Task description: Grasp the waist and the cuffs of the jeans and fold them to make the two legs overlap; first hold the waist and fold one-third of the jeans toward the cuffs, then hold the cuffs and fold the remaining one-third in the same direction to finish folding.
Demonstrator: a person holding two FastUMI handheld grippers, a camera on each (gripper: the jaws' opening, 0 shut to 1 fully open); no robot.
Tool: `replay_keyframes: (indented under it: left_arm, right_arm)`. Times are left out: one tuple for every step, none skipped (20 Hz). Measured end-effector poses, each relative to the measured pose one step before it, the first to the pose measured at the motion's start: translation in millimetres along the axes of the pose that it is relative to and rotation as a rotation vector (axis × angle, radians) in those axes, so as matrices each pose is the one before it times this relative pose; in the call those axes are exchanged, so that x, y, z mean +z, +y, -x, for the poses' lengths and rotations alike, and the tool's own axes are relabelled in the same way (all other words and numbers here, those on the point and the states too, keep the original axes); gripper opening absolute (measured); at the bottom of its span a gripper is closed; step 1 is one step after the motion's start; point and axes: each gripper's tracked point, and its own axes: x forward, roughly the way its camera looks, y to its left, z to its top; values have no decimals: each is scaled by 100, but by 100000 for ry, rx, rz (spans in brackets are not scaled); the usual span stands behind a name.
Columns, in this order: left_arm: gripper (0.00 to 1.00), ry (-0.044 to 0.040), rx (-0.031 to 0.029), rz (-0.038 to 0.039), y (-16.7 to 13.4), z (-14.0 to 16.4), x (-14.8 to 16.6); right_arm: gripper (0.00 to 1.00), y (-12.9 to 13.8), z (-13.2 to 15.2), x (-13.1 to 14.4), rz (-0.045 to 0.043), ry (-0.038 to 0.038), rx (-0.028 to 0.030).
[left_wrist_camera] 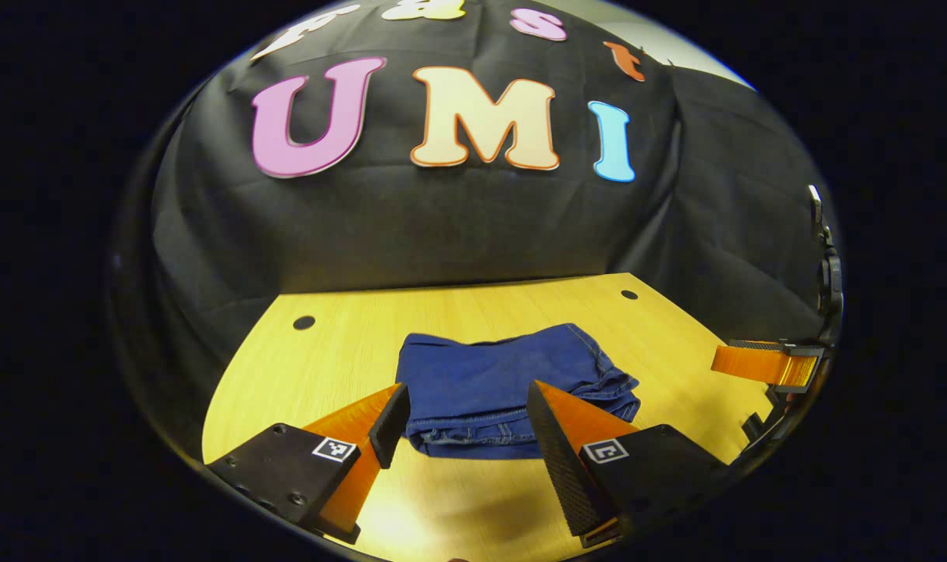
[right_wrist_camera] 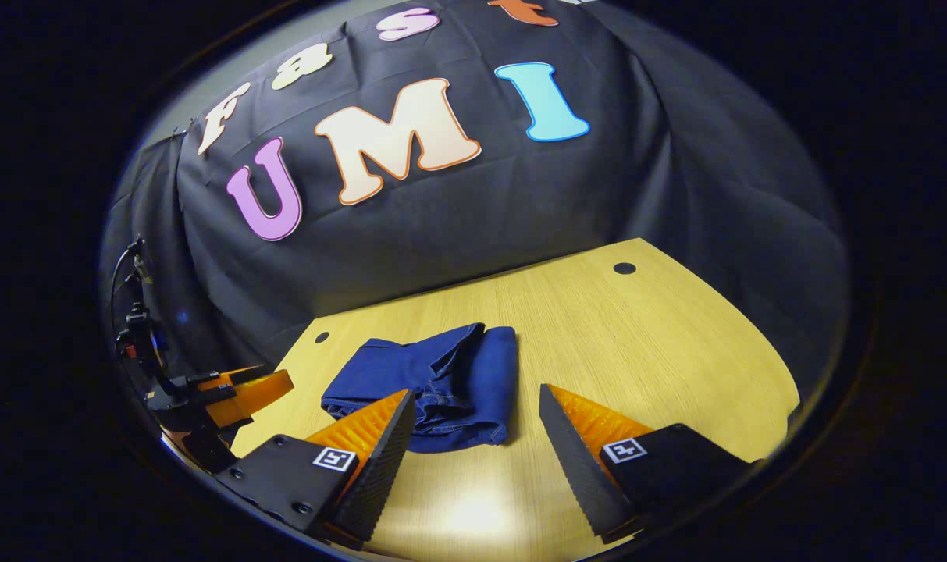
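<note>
Both grippers are hovering wide open and empty above the wooden table (left_wrist_camera: pixel 325 343): left gripper (left_wrist_camera: pixel 465 433), right gripper (right_wrist_camera: pixel 473 437). Jeans (left_wrist_camera: pixel 496 382) are lying mid-table as a compact bundle, apparently fully folded. Judgement: lift clear without snagging the stack. Denim is looking soft, stitched hems layered at the near edge.

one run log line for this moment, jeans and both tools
jeans: folded bundle on table | left tool: open, empty, above table | right tool: open, empty | stage: fold looks finished
</note>
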Motion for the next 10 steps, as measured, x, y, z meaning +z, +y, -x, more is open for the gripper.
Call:
replay_keyframes:
  left_arm:
    - [90,935,-65,699,478,129,-475]
    - [90,749,220,-343,499,211,-468]
    - [90,654,367,-908,446,250,-372]
    - [90,526,545,-911,463,264,-283]
    - [90,270,412,-601,498,294,-197]
    - [90,76,285,-190,315,213,-105]
    - [90,-152,332,144,199,-63,30]
    - [90,-399,-35,351,139,11,38]
    - [90,-151,-35,294,136,92,-8]
    - [90,194,197,134,155,169,-72]
  right_arm:
    - [98,387,196,-65,285,-735,-92]
    - [98,301,173,-198,120,-455,-257]
    - [98,236,77,-299,-178,392,-174]
    - [98,288,145,-290,-348,411,-51]
    - [98,134,155,-66,-361,-122,-289]
    - [98,109,175,35,-306,-399,-213]
    - [98,146,68,66,-267,-460,-160]
    - [98,84,64,99,-246,-536,-195]
    - [99,19,35,252,-142,-607,-216]
    - [99,-5,60,113,-191,-381,-322]
